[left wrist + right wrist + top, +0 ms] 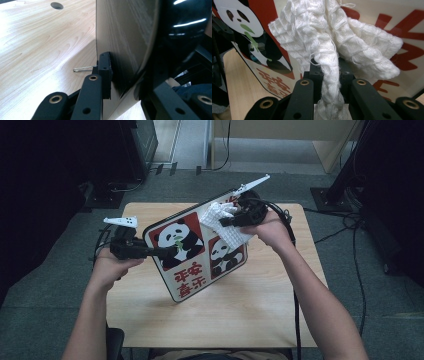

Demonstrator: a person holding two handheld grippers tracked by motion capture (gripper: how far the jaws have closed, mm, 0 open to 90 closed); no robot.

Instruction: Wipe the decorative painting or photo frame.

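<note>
The right gripper (329,82) had its jaws clamped on a twisted bunch of the white cloth (332,40), whose loose waffle-weave folds fanned out above the jaw tips and lay against the printed face of the panda board (274,72). In the high view the same cloth (226,224) sat on the upper right part of the board (192,270), near its top corner, with the right gripper (235,220) just behind it.

The left gripper (106,72) was pinched shut on the board's left edge (120,37), one black pad flat on the plain back face. Seen from above, the left gripper (167,251) met the board beside the large panda picture and kept the board tilted on its lower edge on the wooden table (240,315).

The work in hand looked like wiping the board's face. To do it well, the cloth's broad folds should press flat on the board rather than the hard jaw tips, which could scratch the print. Strokes ought to run from the top corner down toward the table-side edge, overlapping, with light, even pressure. The left grip should hold firm against that push, since the board rested only on one edge and could pivot or slip from the pads if the wiping force came too hard from one side.
</note>
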